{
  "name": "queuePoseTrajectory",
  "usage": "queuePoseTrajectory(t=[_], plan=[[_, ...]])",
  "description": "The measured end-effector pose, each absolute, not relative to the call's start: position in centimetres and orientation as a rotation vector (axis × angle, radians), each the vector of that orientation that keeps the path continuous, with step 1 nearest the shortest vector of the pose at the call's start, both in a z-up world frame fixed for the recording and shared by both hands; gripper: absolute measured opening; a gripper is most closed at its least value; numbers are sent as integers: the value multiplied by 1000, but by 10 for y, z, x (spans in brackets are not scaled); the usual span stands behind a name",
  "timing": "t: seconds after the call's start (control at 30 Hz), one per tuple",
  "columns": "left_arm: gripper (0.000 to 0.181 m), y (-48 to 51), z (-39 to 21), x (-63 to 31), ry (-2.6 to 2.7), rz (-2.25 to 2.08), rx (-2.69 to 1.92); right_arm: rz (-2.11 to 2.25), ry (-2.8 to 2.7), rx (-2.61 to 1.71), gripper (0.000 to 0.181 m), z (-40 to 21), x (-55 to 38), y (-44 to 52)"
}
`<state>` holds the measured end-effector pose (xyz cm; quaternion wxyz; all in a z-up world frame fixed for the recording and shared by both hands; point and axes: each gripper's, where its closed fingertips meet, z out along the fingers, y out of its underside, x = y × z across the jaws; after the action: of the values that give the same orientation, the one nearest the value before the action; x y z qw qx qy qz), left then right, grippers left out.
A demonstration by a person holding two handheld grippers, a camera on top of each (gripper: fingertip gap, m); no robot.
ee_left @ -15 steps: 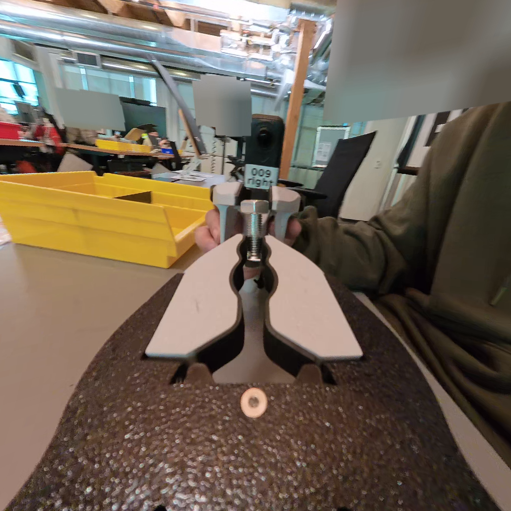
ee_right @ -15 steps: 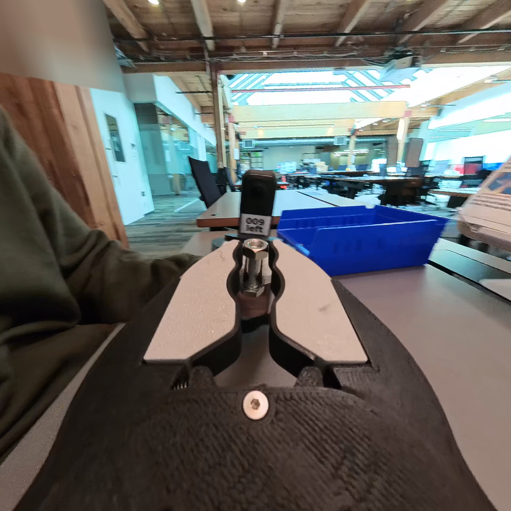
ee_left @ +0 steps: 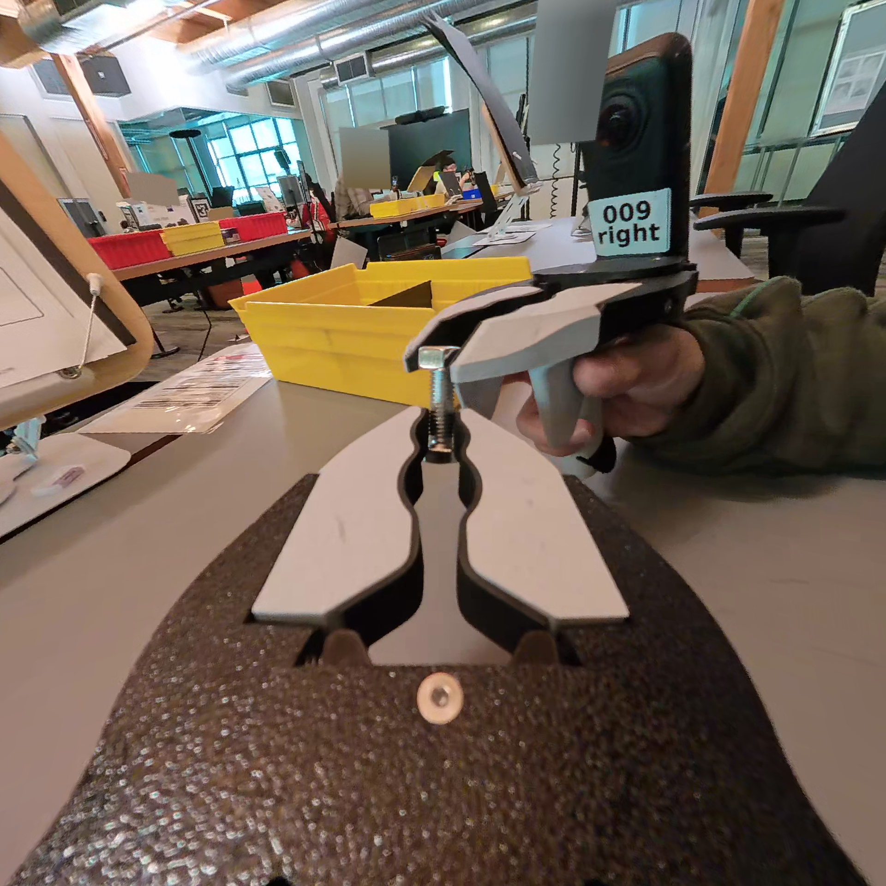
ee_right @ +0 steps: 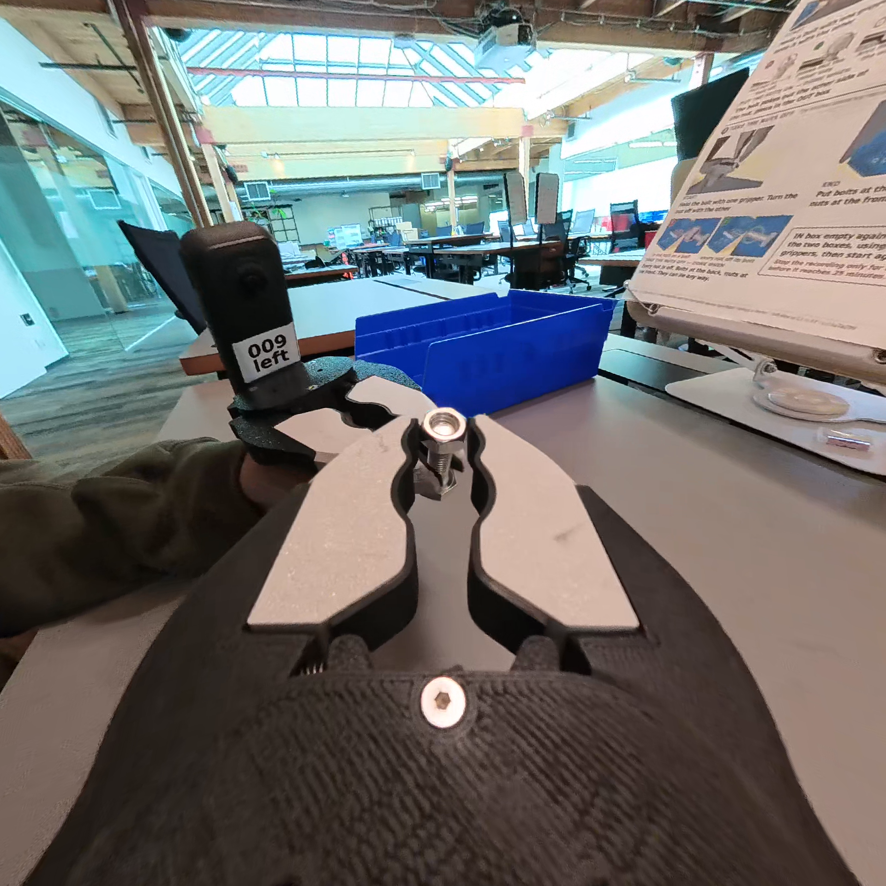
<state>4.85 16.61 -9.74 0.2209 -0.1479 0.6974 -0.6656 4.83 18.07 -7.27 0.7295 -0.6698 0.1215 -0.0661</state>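
Observation:
A silver bolt (ee_left: 440, 398) stands upright between my two grippers, above the grey table (ee_left: 144, 527). My left gripper (ee_left: 440, 431) is shut on the nut (ee_right: 438, 485) at the bolt's lower end. My right gripper (ee_left: 434, 359) comes in from the right and is shut on the bolt's hex head. In the right wrist view my right gripper (ee_right: 443, 426) clamps the hex head (ee_right: 443, 425), with bare thread between head and nut. The left gripper's fingers (ee_right: 307, 426) pass under it from the left.
A yellow bin (ee_left: 345, 331) stands behind the bolt in the left wrist view. A blue bin (ee_right: 479, 355) stands behind it in the right wrist view. An instruction sheet on a stand (ee_right: 776, 192) is at the right. A person's green sleeve (ee_left: 767, 374) rests on the table. The grippers are tip to tip, or close to it.
The grippers faced each other head-on before; now they stand at an angle about the bolt, with the right gripper coming from the side. Both still hold on.

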Motion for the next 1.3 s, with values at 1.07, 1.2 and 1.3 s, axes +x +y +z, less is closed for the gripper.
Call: queuePoseTrajectory(t=[1.07,1.2,1.3], plan=[[9,168,-88,45,1893,-1932,-425,-71,172,-1395,29,-56,40,170],[9,167,-93,49,1897,-1850,-429,-68,262,-1393,18,-60,48,172],[9,169,-94,51,1895,-1813,-432,-54,282,-1408,16,-63,50,173]])
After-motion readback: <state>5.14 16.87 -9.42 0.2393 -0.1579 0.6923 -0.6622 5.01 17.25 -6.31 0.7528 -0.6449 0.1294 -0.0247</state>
